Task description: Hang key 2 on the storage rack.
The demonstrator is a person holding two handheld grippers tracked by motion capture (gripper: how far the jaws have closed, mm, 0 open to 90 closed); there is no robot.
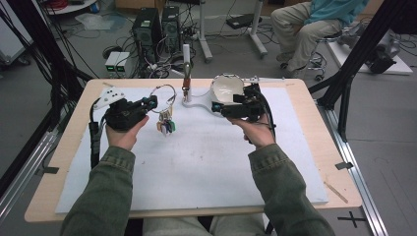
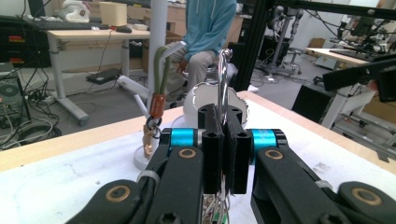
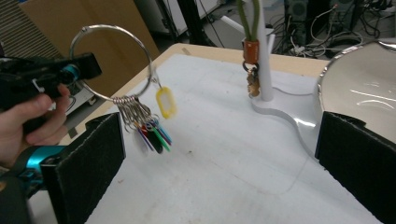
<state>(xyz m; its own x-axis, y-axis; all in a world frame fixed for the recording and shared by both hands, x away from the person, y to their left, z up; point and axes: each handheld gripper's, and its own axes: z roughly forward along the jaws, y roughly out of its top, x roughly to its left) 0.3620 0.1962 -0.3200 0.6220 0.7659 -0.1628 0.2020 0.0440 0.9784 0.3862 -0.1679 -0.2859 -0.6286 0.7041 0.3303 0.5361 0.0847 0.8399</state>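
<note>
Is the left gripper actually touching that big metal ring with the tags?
Touching. The right gripper view shows the left gripper clamped on the rim of the metal ring, holding it upright off the table, its coloured tags dangling free.

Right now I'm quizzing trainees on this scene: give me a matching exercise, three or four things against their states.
Things:
1. key ring
2. left tongs
3. right tongs
4. yellow tag

States:
A. open, nothing between
B. hangs from the ring
C. shut on the ring
D. held up above the table

Pairs: 1-D, 2-C, 3-A, 4-B
</note>
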